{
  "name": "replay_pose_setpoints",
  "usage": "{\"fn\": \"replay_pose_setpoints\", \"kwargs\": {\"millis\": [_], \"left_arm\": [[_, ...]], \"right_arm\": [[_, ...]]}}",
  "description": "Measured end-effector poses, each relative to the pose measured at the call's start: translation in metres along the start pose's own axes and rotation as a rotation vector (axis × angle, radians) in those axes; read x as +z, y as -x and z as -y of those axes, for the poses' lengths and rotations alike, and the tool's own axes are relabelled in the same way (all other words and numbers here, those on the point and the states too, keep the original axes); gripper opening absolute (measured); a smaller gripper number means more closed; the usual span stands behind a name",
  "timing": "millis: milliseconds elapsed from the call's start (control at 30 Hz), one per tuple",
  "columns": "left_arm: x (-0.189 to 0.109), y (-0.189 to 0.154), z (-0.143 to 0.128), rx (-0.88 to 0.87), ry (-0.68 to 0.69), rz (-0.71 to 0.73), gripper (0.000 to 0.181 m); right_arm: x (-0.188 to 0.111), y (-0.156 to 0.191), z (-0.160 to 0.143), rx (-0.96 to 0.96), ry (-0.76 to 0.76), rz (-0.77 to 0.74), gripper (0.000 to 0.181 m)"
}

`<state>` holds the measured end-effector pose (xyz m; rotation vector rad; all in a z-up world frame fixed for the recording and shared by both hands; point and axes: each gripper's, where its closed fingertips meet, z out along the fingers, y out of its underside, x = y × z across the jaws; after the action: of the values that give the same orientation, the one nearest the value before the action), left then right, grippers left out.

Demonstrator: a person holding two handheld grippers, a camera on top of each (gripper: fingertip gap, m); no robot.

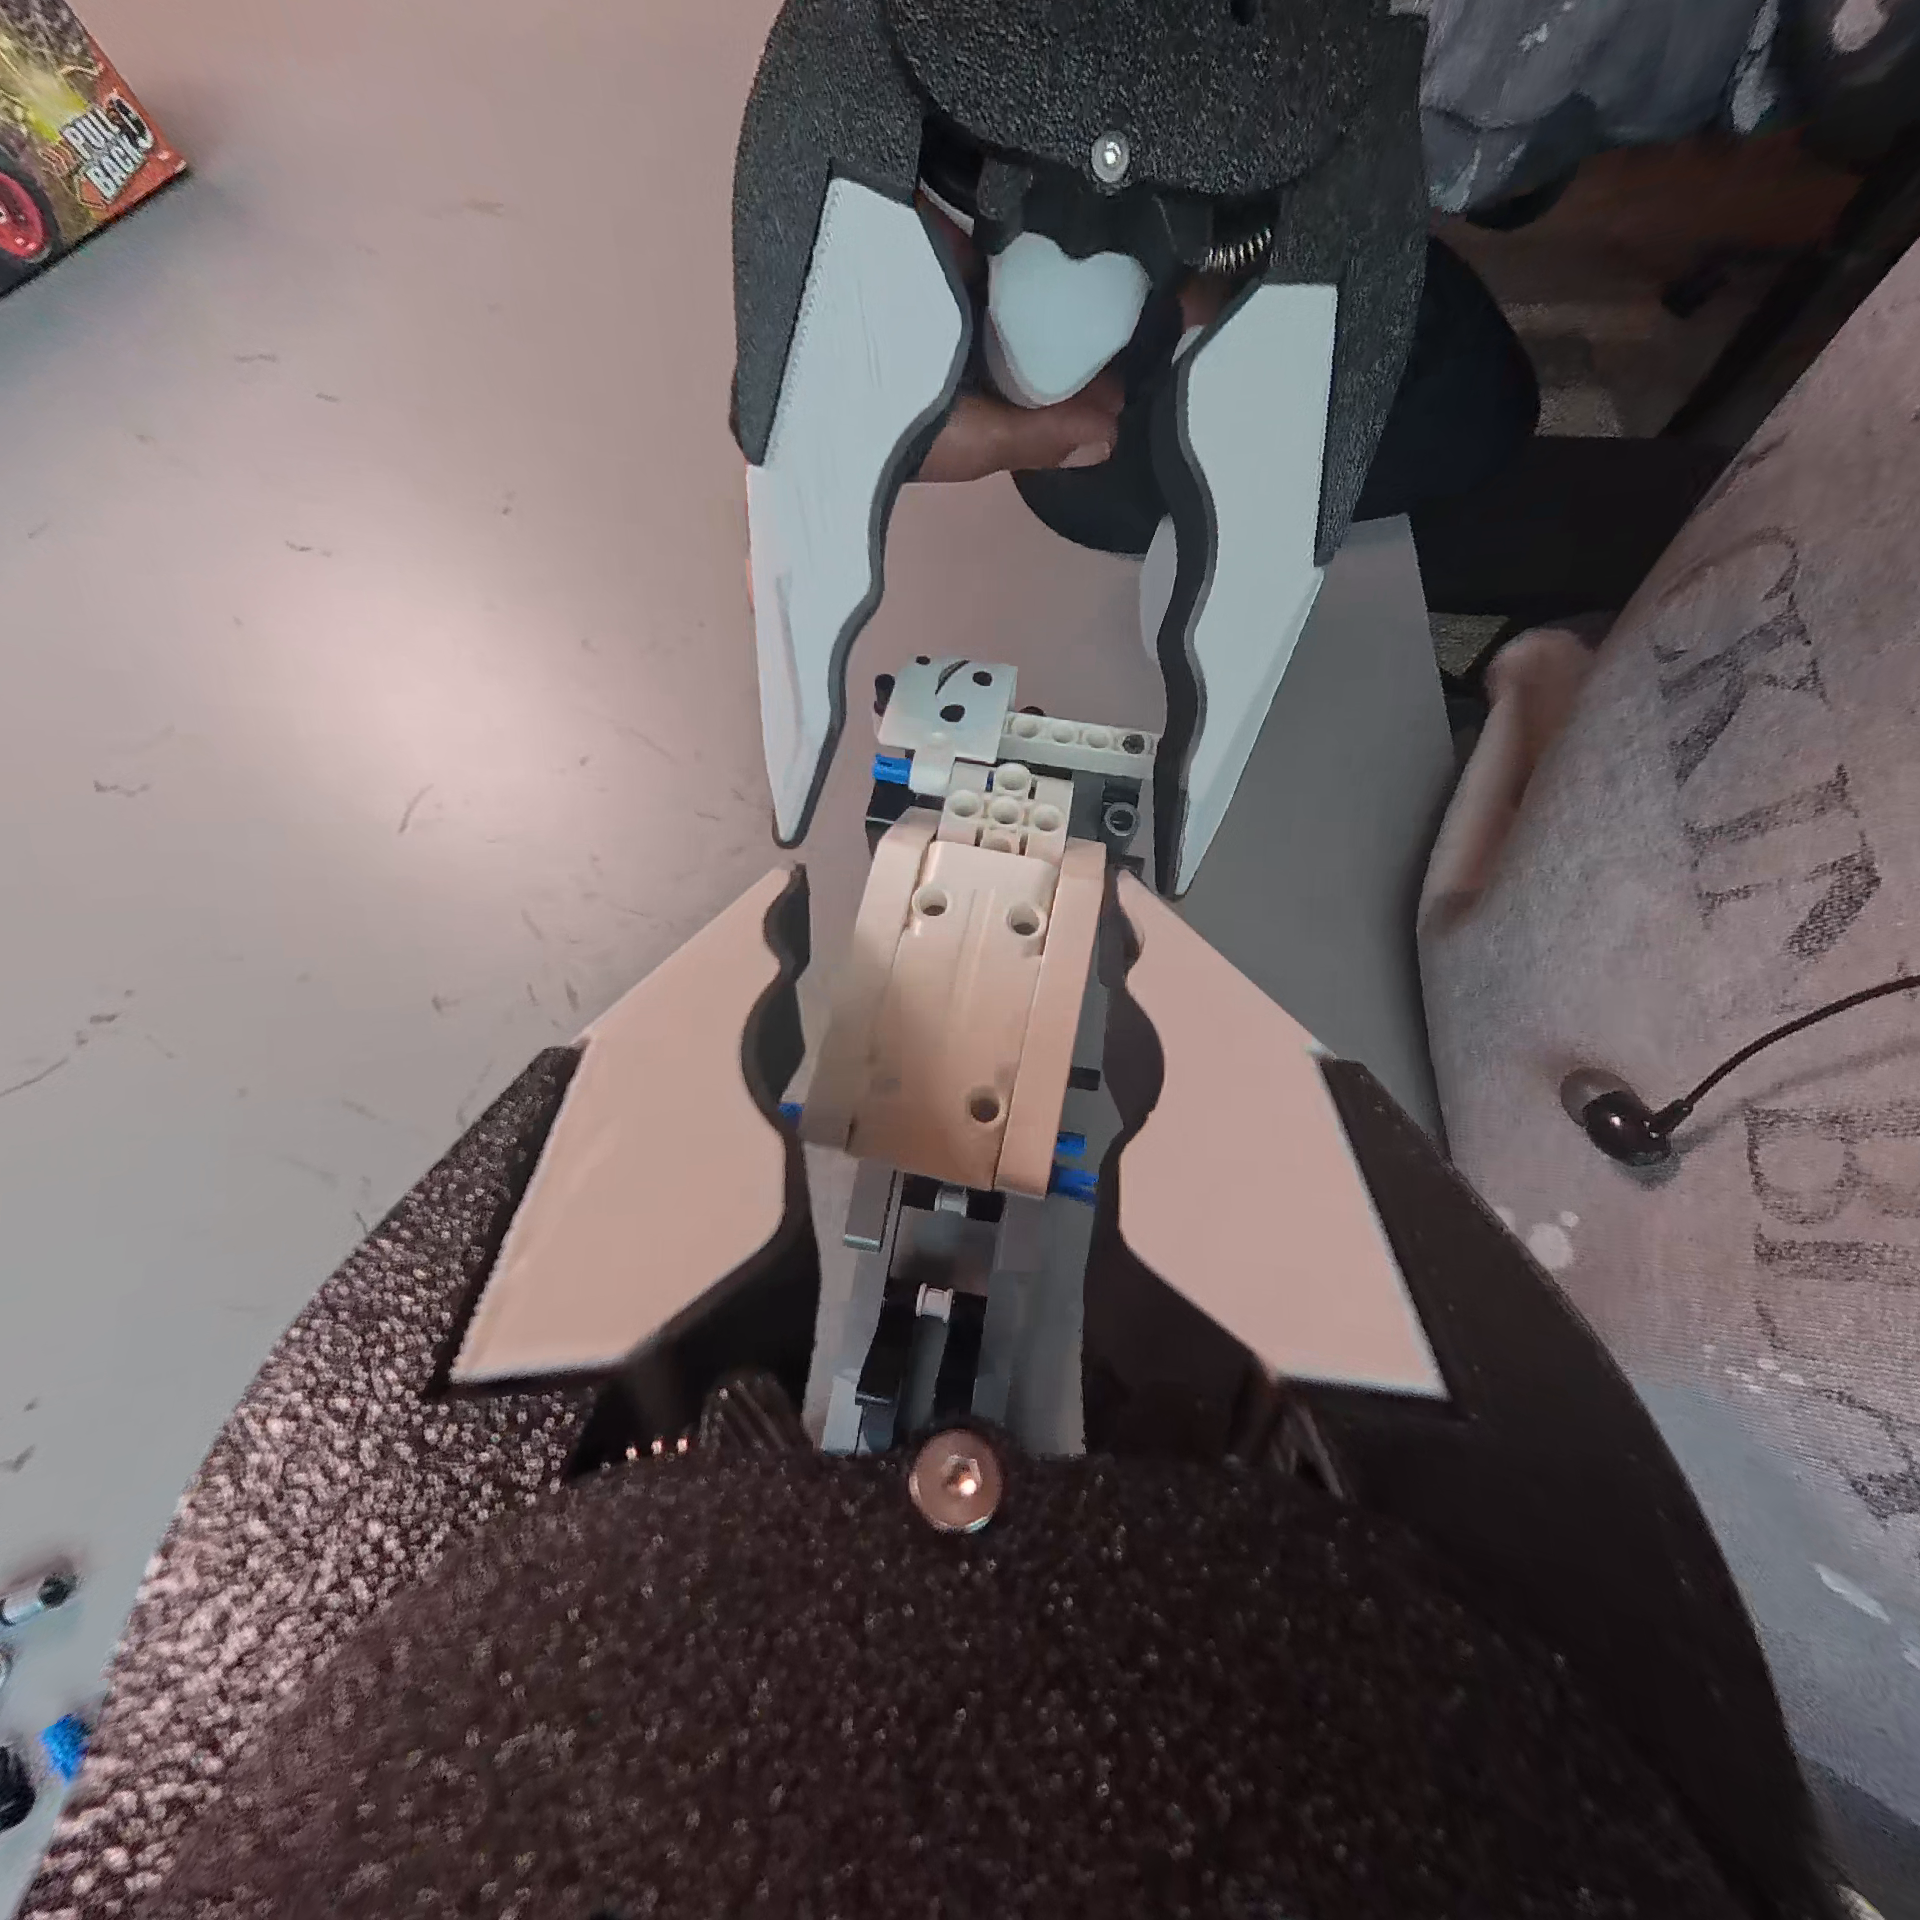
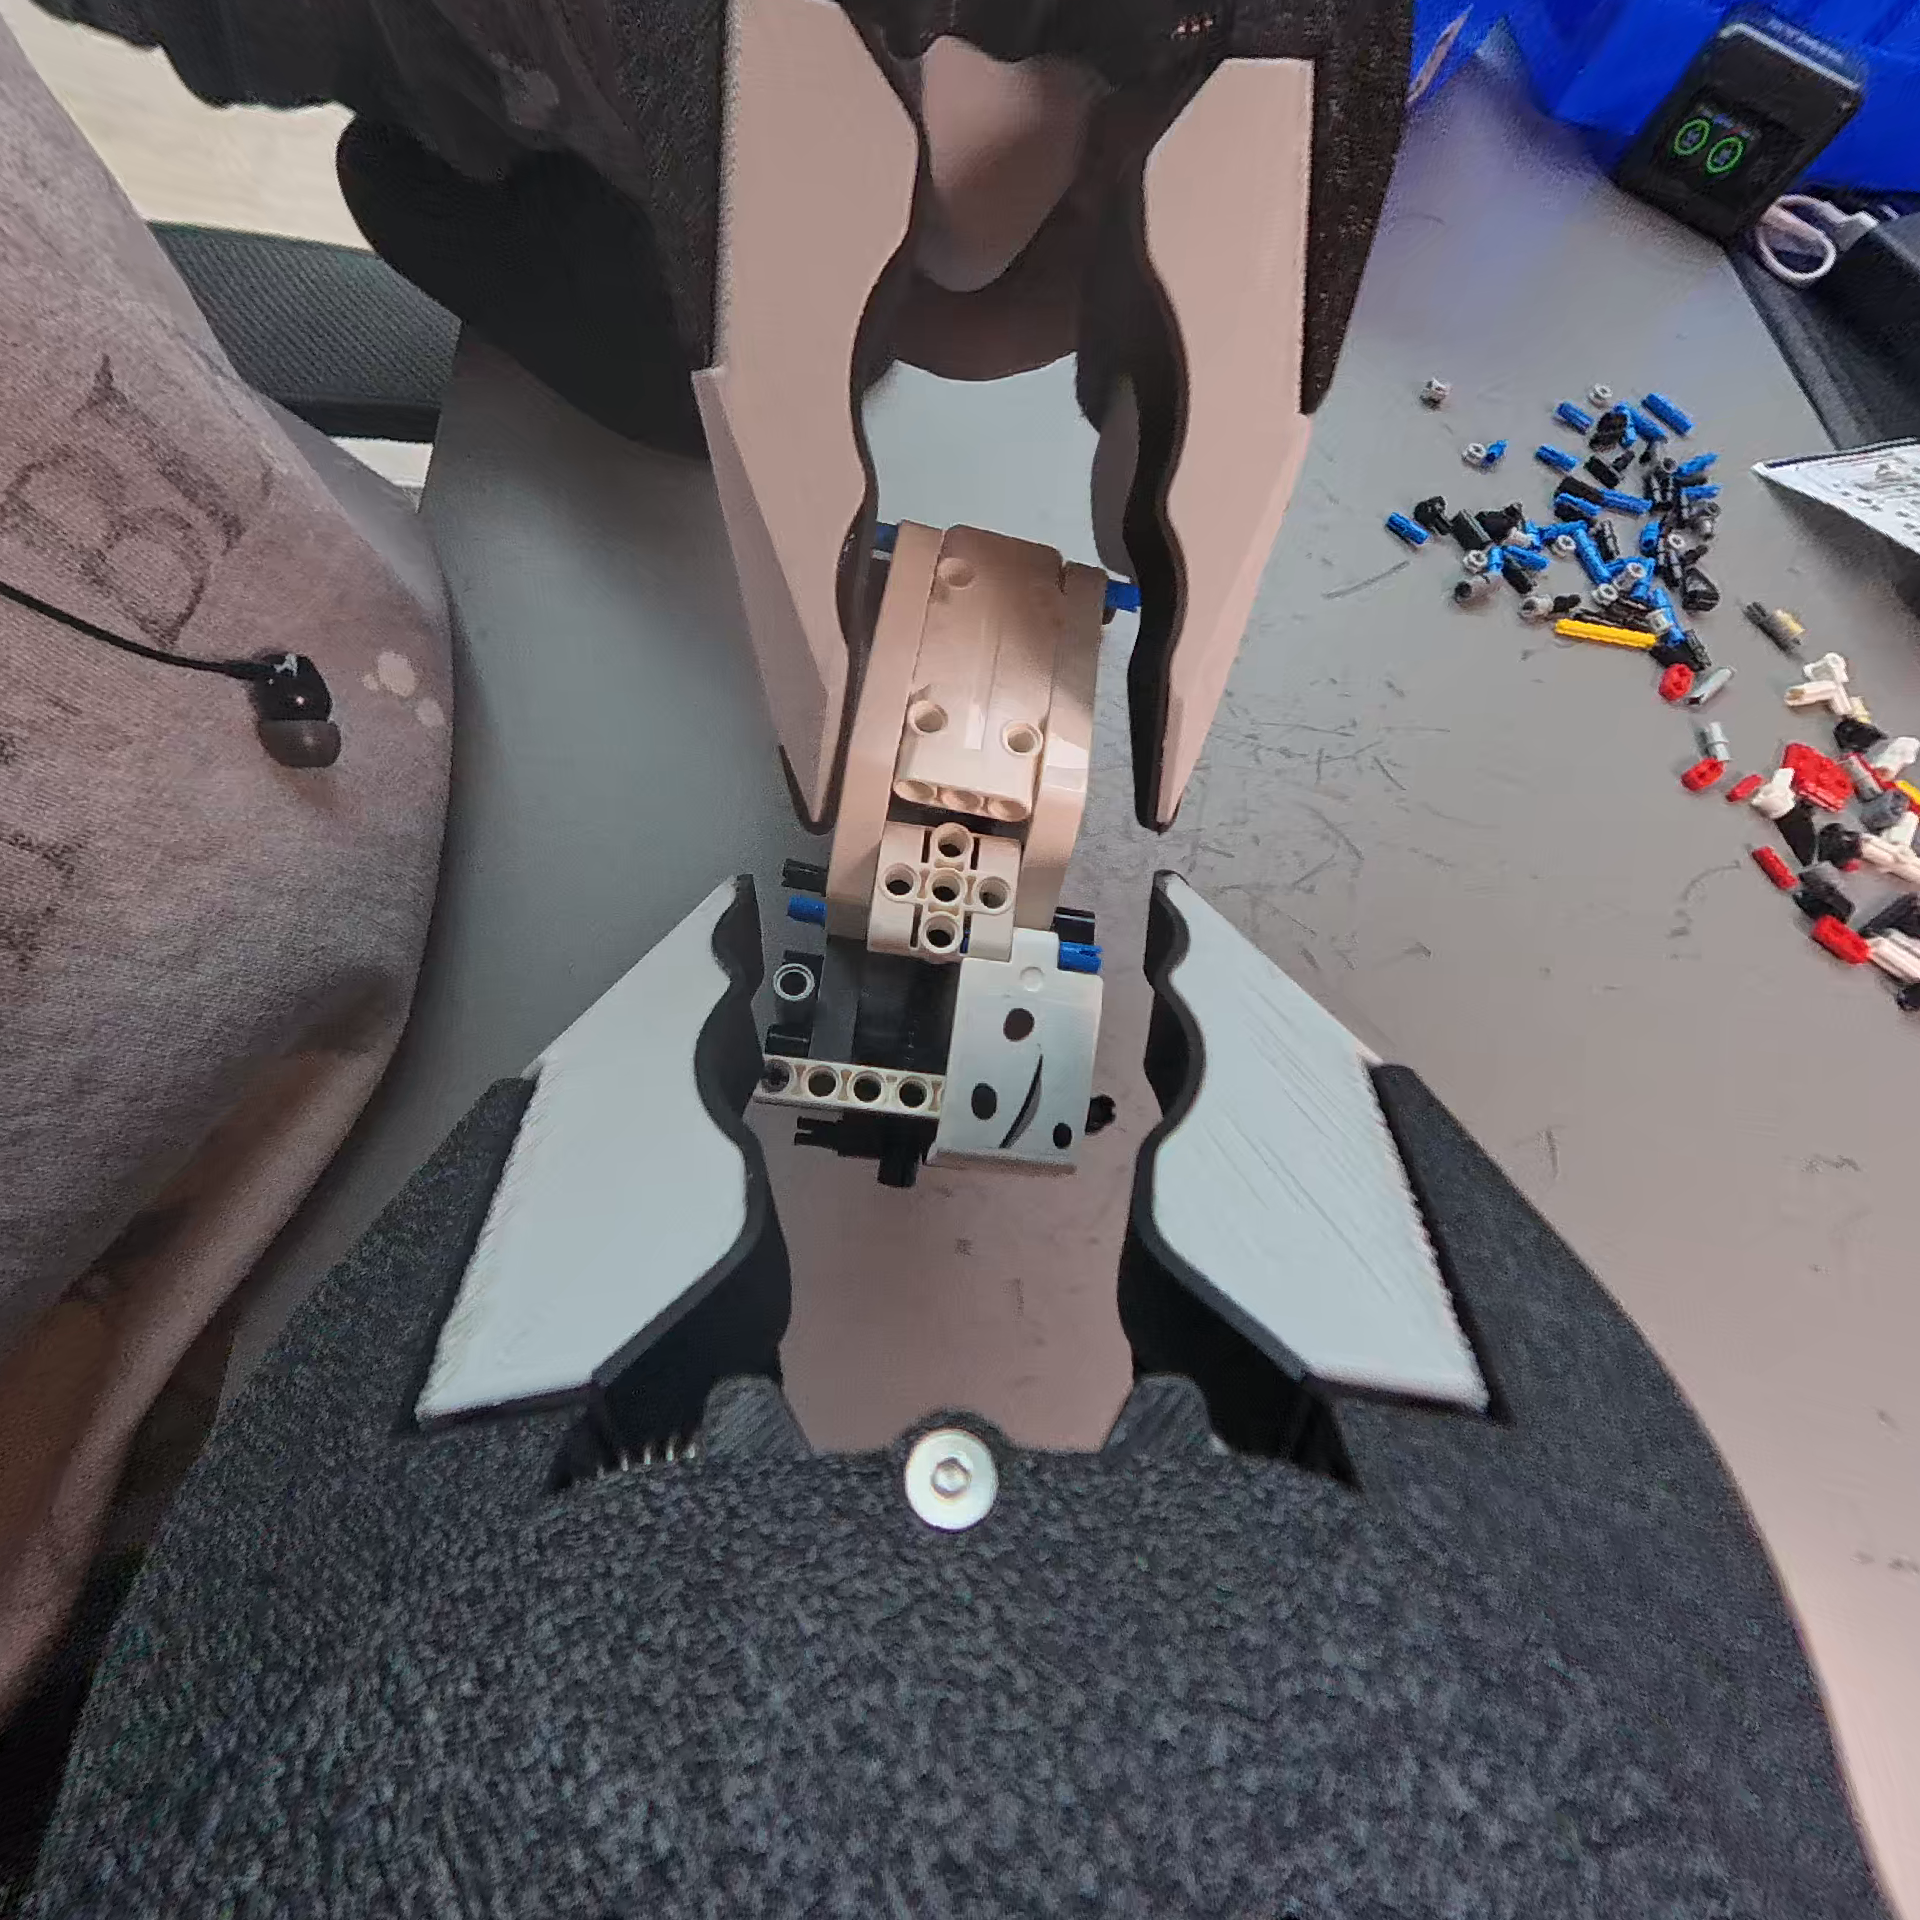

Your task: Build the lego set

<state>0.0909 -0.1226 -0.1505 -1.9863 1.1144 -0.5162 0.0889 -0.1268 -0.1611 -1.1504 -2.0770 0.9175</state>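
Two tools face each other tip to tip over the grey surface [image 2: 1455,987]. Left tool [image 1: 956,883] has fingers apart, flanking the half-built lego model [image 1: 956,997] without clear contact. Right tool [image 2: 945,894] likewise spread around its white panelled end. Loose lego pieces [image 2: 1600,540] lie well apart.

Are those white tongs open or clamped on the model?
Open. The white tongs stand spread on either side of the half-built lego model, with table showing between each finger and the bricks.
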Motion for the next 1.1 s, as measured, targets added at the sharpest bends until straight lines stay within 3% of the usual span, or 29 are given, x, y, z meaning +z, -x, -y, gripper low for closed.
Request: {"fn": "replay_pose_setpoints", "kwargs": {"millis": [100, 233, 667, 733, 900, 1100], "left_arm": [[0.003, -0.001, -0.003, 0.033, 0.036, -0.001, 0.06], [0.009, -0.005, -0.004, 0.042, 0.062, -0.05, 0.054], [0.009, 0.0, -0.005, 0.056, 0.079, 0.008, 0.054], [0.004, 0.002, -0.006, 0.058, 0.062, 0.016, 0.074], [-0.033, 0.005, -0.001, -0.014, -0.076, 0.013, 0.081], [-0.055, 0.024, -0.06, -0.177, -0.031, 0.034, 0.089]], "right_arm": [[-0.002, 0.0, -0.002, 0.059, -0.018, 0.003, 0.073], [0.002, 0.002, -0.006, 0.068, -0.019, -0.019, 0.065], [0.0, -0.001, -0.005, 0.141, -0.058, -0.061, 0.063], [0.0, -0.001, -0.005, 0.122, -0.061, -0.064, 0.063], [-0.012, -0.003, 0.004, 0.146, -0.097, -0.047, 0.074], [-0.018, -0.002, 0.018, 0.178, -0.11, -0.058, 0.059]]}}
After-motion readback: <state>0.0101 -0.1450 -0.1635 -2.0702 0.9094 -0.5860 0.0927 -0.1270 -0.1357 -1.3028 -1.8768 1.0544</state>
